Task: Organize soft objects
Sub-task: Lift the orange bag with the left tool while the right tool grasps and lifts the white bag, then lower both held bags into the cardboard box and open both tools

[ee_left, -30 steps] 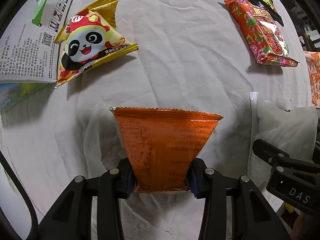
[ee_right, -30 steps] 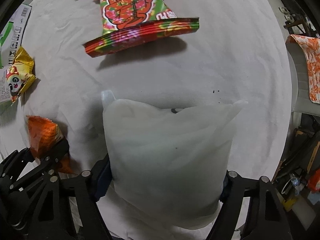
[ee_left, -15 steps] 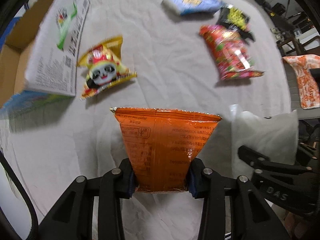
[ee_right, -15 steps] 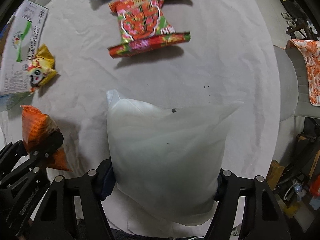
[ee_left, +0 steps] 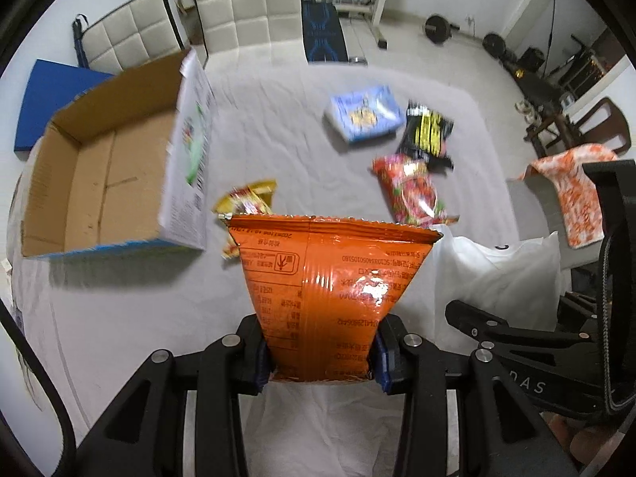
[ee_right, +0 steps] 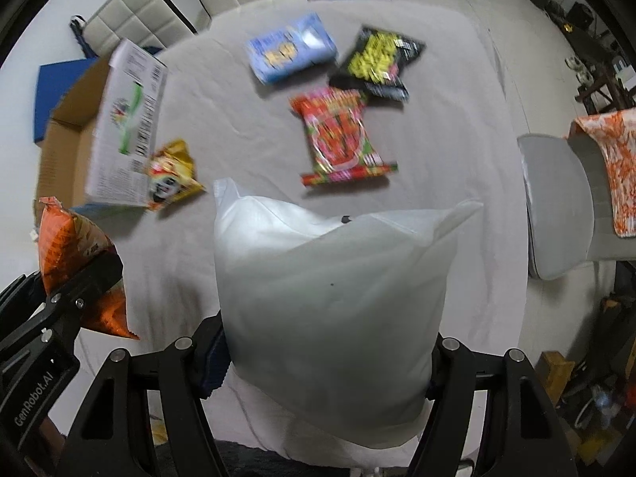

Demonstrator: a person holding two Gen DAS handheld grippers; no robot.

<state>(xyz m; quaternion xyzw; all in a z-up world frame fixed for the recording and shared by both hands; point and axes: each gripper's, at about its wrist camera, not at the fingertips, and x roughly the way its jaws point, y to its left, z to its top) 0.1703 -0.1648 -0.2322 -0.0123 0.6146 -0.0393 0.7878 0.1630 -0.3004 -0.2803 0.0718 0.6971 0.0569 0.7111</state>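
Note:
My left gripper (ee_left: 322,357) is shut on an orange snack bag (ee_left: 326,294) and holds it up above the white-clothed table (ee_left: 278,127). The bag also shows in the right wrist view (ee_right: 75,262). My right gripper (ee_right: 326,361) is shut on a white pillow-like bag (ee_right: 334,290), also raised; it shows at the right of the left wrist view (ee_left: 497,274). An open cardboard box (ee_left: 99,183) stands at the left. A yellow panda bag (ee_right: 171,175), a red snack bag (ee_right: 342,135), a black bag (ee_right: 377,63) and a blue pack (ee_right: 290,49) lie on the cloth.
White padded chairs (ee_left: 242,4) stand behind the table. A chair with an orange patterned cloth (ee_right: 608,167) is at the right. Gym weights (ee_left: 437,28) lie on the floor at the back.
Both grippers have risen and tilted back with their bags held. The view now takes in the whole table, the open box and the room behind.

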